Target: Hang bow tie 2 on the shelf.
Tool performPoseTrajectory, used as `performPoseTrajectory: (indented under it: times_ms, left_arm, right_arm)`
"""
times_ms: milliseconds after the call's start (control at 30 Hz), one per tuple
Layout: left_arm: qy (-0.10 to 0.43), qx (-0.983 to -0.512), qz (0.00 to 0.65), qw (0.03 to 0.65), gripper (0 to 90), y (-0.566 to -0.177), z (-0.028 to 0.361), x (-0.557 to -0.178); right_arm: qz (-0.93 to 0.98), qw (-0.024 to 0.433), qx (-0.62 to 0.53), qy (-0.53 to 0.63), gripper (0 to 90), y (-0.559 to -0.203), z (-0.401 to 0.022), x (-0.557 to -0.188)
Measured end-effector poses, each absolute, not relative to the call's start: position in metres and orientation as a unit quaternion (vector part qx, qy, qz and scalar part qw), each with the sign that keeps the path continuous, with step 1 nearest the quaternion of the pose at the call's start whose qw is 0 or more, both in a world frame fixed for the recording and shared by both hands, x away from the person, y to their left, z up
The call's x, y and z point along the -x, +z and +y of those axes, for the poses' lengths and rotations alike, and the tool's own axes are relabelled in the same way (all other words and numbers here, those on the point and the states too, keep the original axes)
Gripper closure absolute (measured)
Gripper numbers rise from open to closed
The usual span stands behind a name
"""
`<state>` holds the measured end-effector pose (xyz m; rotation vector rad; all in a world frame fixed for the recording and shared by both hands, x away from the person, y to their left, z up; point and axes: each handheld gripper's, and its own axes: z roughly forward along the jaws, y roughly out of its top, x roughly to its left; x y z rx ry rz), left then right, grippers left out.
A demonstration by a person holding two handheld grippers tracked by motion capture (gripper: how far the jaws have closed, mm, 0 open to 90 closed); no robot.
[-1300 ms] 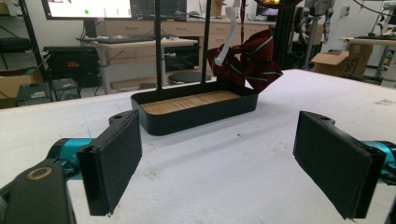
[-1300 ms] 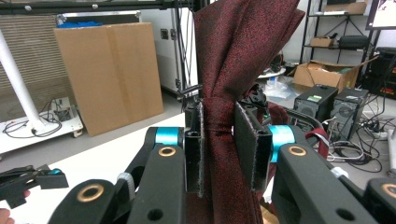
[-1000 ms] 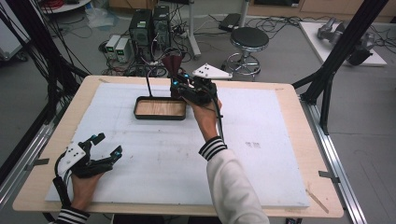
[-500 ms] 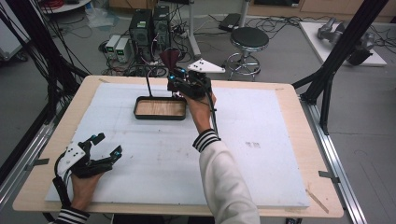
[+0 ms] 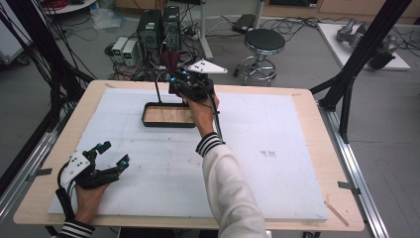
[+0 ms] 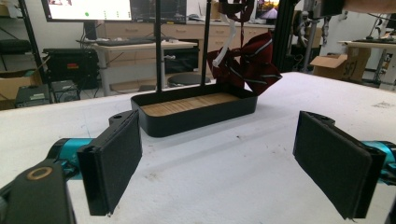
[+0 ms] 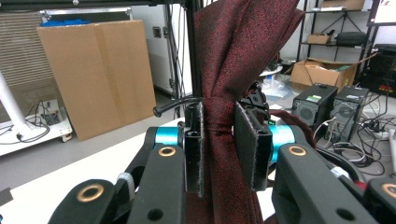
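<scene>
Right gripper [image 7: 219, 149] clamps the maroon bow tie [image 7: 233, 70] above the rack tray [image 5: 168, 115] near the bench's far edge, left gripper [image 5: 106, 161] idle, released; thin pinch may slip, missing hook [image 7: 175, 105].

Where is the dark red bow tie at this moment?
The dark red bow tie is clamped between the right gripper jaws, held in the air just beyond the far right end of the black tray, beside its upright black rods.
</scene>
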<state>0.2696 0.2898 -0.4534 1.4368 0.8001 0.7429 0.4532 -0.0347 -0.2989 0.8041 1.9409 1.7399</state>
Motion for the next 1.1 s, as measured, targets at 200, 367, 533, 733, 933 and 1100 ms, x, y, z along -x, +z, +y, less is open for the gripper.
performPoseTrajectory:
  times_ms: [200,367,533,733,933,1100]
  left_arm:
    - [0.323,-0.625,0.347,0.62,15.8,-0.453,0.29,-0.27]
    - [0.323,-0.625,0.346,0.621,15.8,-0.454,0.291,-0.27]
    - [0.323,-0.625,0.346,0.621,15.8,-0.454,0.291,-0.27]
    - [0.324,-0.626,0.345,0.62,15.8,-0.453,0.291,-0.269]
    - [0.324,-0.625,0.346,0.621,15.8,-0.453,0.29,-0.269]
    - [0.323,-0.625,0.345,0.621,15.8,-0.453,0.29,-0.269]
  right_arm:
    - [0.701,0.197,-0.289,0.622,74.1,-0.301,-0.024,-0.459]
    - [0.701,0.201,-0.289,0.62,74.1,-0.302,-0.018,-0.464]
    - [0.708,0.199,-0.294,0.611,74.0,-0.306,-0.017,-0.467]
    - [0.721,0.202,-0.295,0.593,73.8,-0.309,-0.013,-0.467]
    - [0.733,0.197,-0.299,0.579,73.7,-0.311,-0.011,-0.468]
    - [0.743,0.191,-0.301,0.567,73.7,-0.313,-0.01,-0.466]
